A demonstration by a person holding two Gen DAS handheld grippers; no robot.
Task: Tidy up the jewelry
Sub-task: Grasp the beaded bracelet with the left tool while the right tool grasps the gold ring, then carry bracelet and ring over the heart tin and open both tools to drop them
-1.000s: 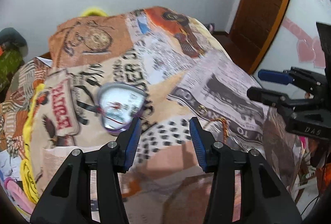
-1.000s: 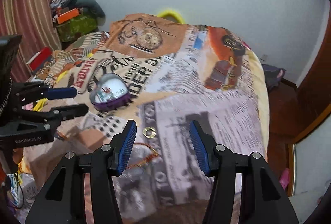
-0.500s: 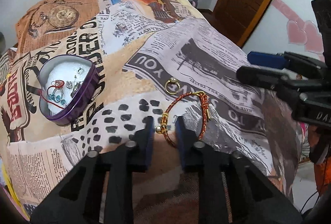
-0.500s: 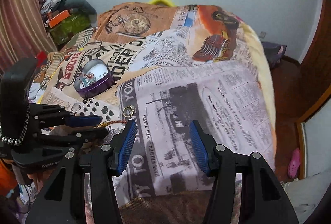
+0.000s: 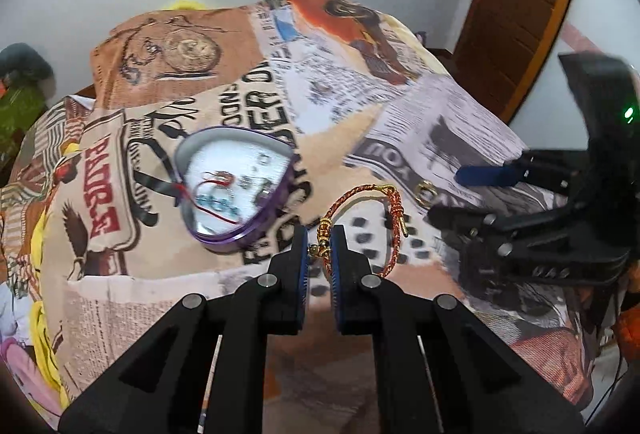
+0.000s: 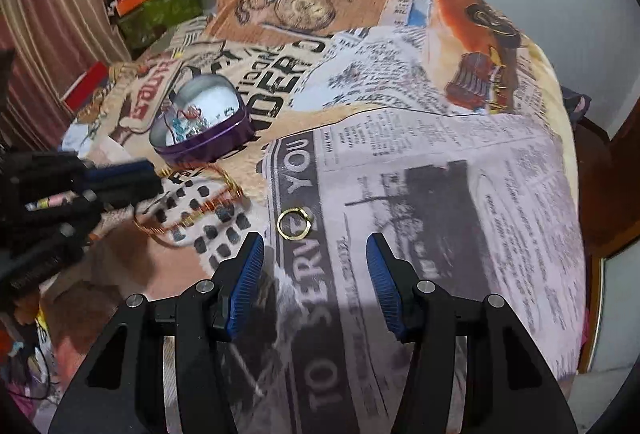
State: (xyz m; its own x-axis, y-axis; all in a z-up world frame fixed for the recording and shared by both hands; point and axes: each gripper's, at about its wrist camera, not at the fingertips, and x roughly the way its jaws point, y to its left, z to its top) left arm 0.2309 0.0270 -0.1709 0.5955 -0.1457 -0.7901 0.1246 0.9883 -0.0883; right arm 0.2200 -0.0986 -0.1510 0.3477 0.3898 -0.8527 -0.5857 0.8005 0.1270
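Note:
My left gripper (image 5: pixel 319 248) is shut on a red-and-gold braided bracelet (image 5: pixel 362 193) and holds it just above the printed blanket. The bracelet also shows in the right wrist view (image 6: pixel 192 213). A purple heart-shaped tin (image 5: pixel 236 185), open, holds several small pieces of jewelry; it lies left of the bracelet and also shows in the right wrist view (image 6: pixel 200 125). A gold ring (image 6: pixel 294 224) lies on the blanket just ahead of my right gripper (image 6: pixel 316 270), which is open and empty. The ring shows in the left wrist view (image 5: pixel 426 189) too.
The bed is covered by a newspaper-print blanket (image 6: pixel 440 173). Clutter and boxes (image 6: pixel 152 1) sit at the far left by a striped curtain. A wooden door (image 5: pixel 516 1) stands at the right. The bed edge drops off on the right.
My left gripper has closed on the bracelet and lifted it towards the tin. My right gripper has moved closer to the ring, still open.

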